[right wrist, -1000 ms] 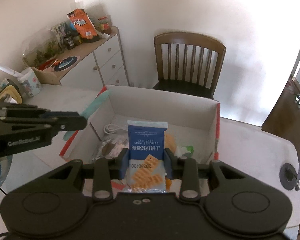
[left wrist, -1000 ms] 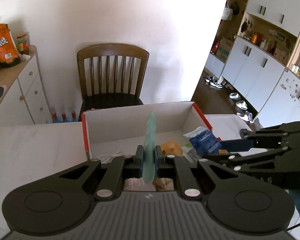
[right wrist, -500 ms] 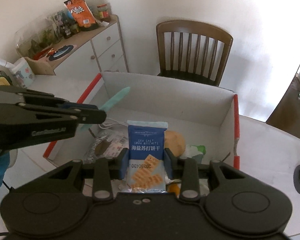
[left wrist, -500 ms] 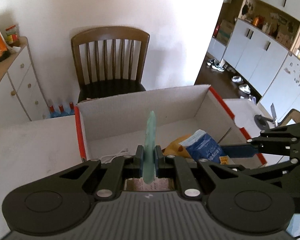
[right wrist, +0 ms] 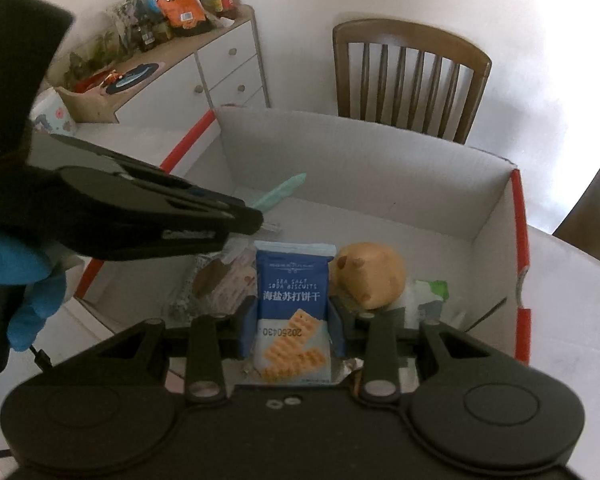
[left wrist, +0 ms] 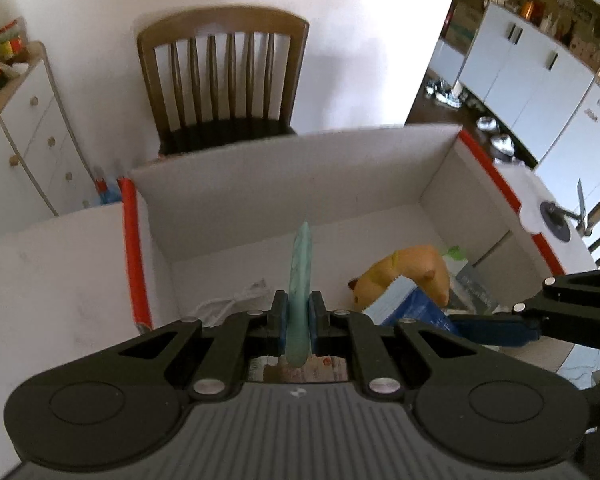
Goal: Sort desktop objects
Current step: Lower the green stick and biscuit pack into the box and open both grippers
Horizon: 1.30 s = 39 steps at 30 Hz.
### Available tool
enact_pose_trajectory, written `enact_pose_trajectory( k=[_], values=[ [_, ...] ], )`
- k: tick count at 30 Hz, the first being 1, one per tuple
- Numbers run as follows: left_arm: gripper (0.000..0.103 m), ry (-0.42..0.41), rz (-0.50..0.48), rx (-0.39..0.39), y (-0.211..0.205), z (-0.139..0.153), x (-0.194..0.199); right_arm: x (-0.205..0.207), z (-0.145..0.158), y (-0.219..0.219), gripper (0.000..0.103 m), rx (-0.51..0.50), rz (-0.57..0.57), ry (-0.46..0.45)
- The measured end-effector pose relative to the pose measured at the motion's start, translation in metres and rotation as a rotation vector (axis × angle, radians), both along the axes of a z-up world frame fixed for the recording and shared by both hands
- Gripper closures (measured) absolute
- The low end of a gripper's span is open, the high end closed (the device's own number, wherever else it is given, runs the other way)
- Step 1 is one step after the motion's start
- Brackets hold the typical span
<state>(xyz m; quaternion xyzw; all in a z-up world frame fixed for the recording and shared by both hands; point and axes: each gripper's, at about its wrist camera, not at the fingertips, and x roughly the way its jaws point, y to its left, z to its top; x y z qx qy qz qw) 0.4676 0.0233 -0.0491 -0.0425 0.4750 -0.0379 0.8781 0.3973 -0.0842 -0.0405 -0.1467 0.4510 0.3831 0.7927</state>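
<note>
My left gripper (left wrist: 299,312) is shut on a thin pale green stick-like object (left wrist: 301,268), which points forward over the open white cardboard box with red edges (left wrist: 292,176). In the right wrist view that green object (right wrist: 282,190) sticks out past the left gripper's fingers (right wrist: 236,216), above the box (right wrist: 380,160). My right gripper (right wrist: 292,320) is shut on a blue packet of sea salt soda biscuits (right wrist: 294,300) and hangs over the box's near part. In the left wrist view the packet (left wrist: 410,306) shows at the right. A yellow plush toy (right wrist: 374,276) lies on the box floor.
Inside the box also lie a white cable (left wrist: 232,300), a clear wrapped snack (right wrist: 220,280) and a green-white packet (right wrist: 428,292). A wooden chair (left wrist: 224,76) stands behind the table. A white drawer cabinet (right wrist: 216,68) with snacks stands at the left. A blue-gloved hand (right wrist: 24,288) holds the left gripper.
Both grippers have come down and forward over the box, which now looks larger and closer. The green object and the biscuit packet stay gripped.
</note>
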Motion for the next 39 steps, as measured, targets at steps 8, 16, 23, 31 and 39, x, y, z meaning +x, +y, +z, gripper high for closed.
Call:
enact_pose_trajectory(
  k=[8, 16, 23, 31, 39],
  values=[
    [0.093, 0.032, 0.021, 0.011, 0.001, -0.01, 0.012, 0.004, -0.013, 0.004, 0.068, -0.012, -0.009, 0.018],
    [0.093, 0.063, 0.041, 0.012, 0.003, -0.018, 0.018, 0.006, -0.02, 0.003, 0.068, -0.014, -0.017, 0.032],
    [0.093, 0.07, 0.059, 0.02, 0.004, -0.022, 0.019, 0.005, -0.024, 0.006, 0.065, -0.016, -0.013, 0.038],
    [0.09, 0.064, 0.076, 0.032, 0.004, -0.018, 0.011, 0.003, -0.021, 0.002, 0.057, -0.003, -0.021, 0.055],
    [0.065, 0.019, 0.057, 0.033, -0.002, 0.007, -0.001, -0.003, -0.005, -0.007, 0.056, 0.014, -0.034, 0.051]
  ],
)
